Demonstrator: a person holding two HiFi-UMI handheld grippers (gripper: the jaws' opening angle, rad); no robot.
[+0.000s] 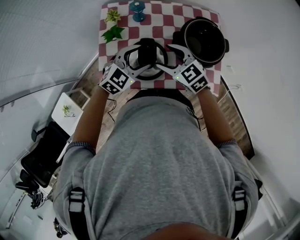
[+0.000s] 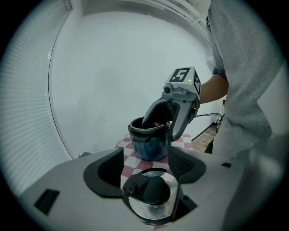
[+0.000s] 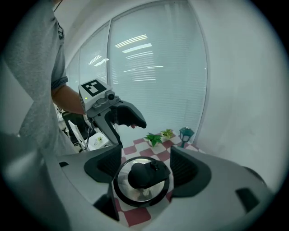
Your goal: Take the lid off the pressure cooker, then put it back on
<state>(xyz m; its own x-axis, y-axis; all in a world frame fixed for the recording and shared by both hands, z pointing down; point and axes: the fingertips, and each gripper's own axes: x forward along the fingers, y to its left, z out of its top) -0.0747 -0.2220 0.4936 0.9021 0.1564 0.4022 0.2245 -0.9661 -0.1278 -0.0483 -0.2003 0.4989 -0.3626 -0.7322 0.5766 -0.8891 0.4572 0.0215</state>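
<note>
The pressure cooker lid (image 1: pixel 145 57), shiny steel with a black knob, lies on the checked cloth near the table's front edge. The black pot (image 1: pixel 204 40) stands open to its right. My left gripper (image 1: pixel 140 58) comes at the lid from the left and my right gripper (image 1: pixel 165 56) from the right. Each is open, its jaws wide on either side of the lid's rim. In the left gripper view the lid (image 2: pixel 151 194) sits low between the jaws of that gripper (image 2: pixel 145 164), with the pot (image 2: pixel 149 140) beyond. In the right gripper view the lid (image 3: pixel 142 180) fills the gap of that gripper (image 3: pixel 145 158).
Two small green plants (image 1: pixel 113 25) and a blue lantern (image 1: pixel 137 10) stand at the back left of the red-and-white cloth (image 1: pixel 161 21). The table is small, with its edges close on every side. A black chair (image 1: pixel 42 154) and a white side table (image 1: pixel 65 110) are on the floor to the left.
</note>
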